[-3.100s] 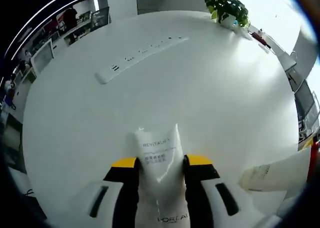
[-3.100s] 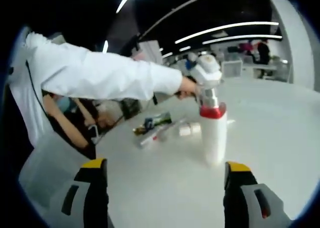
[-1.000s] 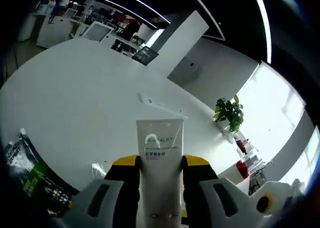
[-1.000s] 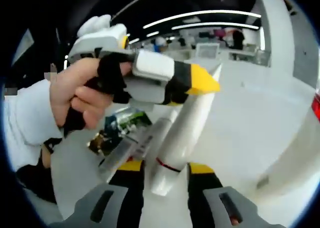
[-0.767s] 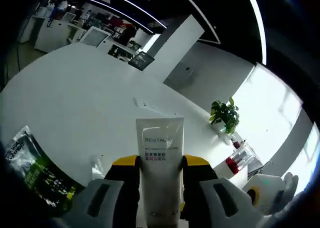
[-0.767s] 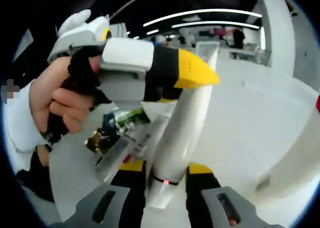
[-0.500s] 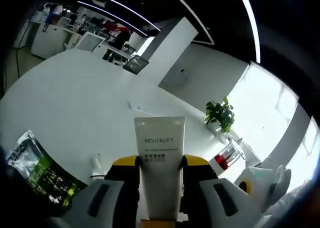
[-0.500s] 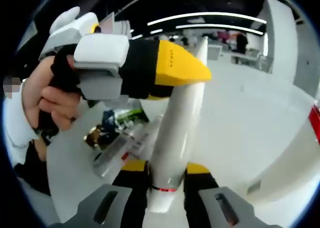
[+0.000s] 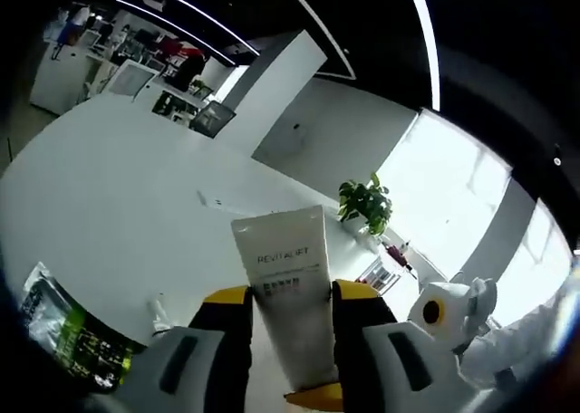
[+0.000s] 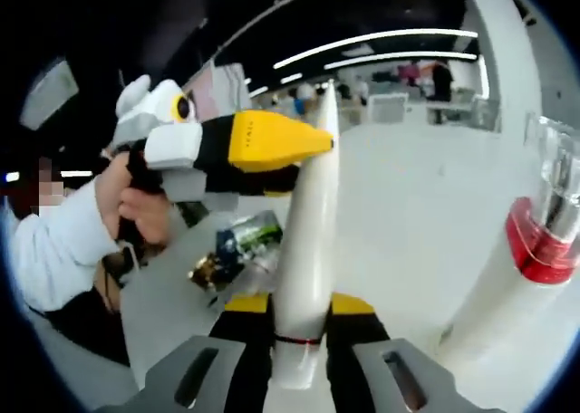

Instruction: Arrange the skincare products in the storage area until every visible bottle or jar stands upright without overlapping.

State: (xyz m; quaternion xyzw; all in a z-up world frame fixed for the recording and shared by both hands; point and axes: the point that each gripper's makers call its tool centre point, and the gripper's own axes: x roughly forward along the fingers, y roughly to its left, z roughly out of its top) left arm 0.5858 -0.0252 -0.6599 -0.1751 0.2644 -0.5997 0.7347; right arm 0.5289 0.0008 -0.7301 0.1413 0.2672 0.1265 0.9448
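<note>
A white REVITALIFT tube (image 9: 283, 266) stands nearly upright above the white table, held by both grippers. My left gripper (image 9: 292, 297) is shut on its flat upper part, crimped end up. In the right gripper view the same tube (image 10: 306, 223) rises from my right gripper (image 10: 297, 312), which is shut on its lower cap end. The left gripper (image 10: 294, 148) reaches in from the left there, held by a hand (image 10: 136, 200). A white bottle (image 10: 530, 250) with a red collar and clear cap stands upright at the right.
A green pouch (image 9: 59, 327) and a small item (image 9: 159, 310) lie on the table (image 9: 109, 187) at lower left; the pouch (image 10: 246, 235) lies beside other products. A power strip (image 9: 217, 202) and a potted plant (image 9: 364, 201) sit farther back.
The tube has been tipped up from slanted to nearly upright, both grippers staying shut on it. Both views have swung, and the red-collared bottle shows more fully at the right.
</note>
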